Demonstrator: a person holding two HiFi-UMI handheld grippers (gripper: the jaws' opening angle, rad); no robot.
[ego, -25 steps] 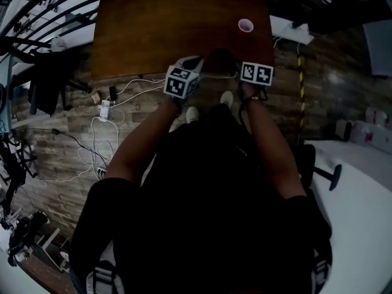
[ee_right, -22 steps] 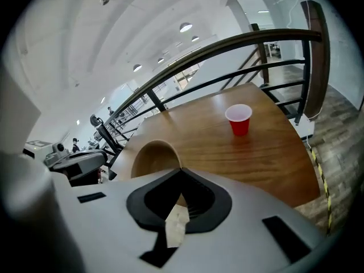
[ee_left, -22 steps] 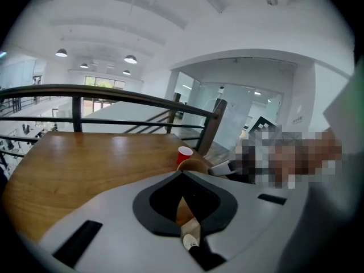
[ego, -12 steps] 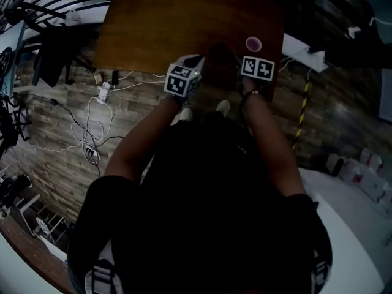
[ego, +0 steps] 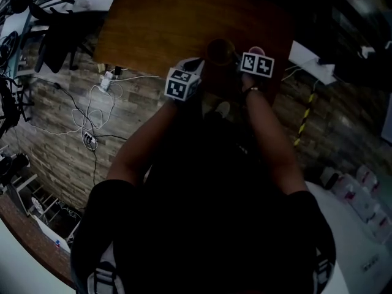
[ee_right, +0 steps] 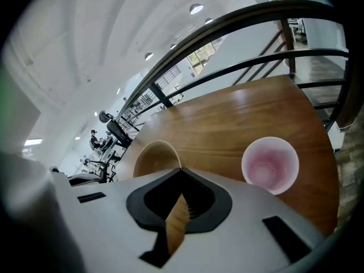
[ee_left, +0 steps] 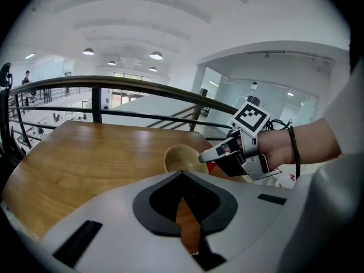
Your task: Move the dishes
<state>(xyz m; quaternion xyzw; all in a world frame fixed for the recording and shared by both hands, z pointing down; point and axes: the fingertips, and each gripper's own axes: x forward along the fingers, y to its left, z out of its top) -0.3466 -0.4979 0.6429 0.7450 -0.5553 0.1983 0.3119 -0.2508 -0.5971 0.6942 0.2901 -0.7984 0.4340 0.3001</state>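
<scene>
The bowl (ego: 219, 51) has advanced over the table (ego: 153, 23); my right gripper (ee_right: 181, 178) pinches its rim, left gripper (ee_left: 182, 178) closed, empty; set-down pending.

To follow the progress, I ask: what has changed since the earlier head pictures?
Both the left gripper and the right gripper moved forward over the wooden table, bringing the wooden bowl between them close to the pink cup. Unchanged: both keep the bowl by its rim; the cup seems to stand where it was.
</scene>
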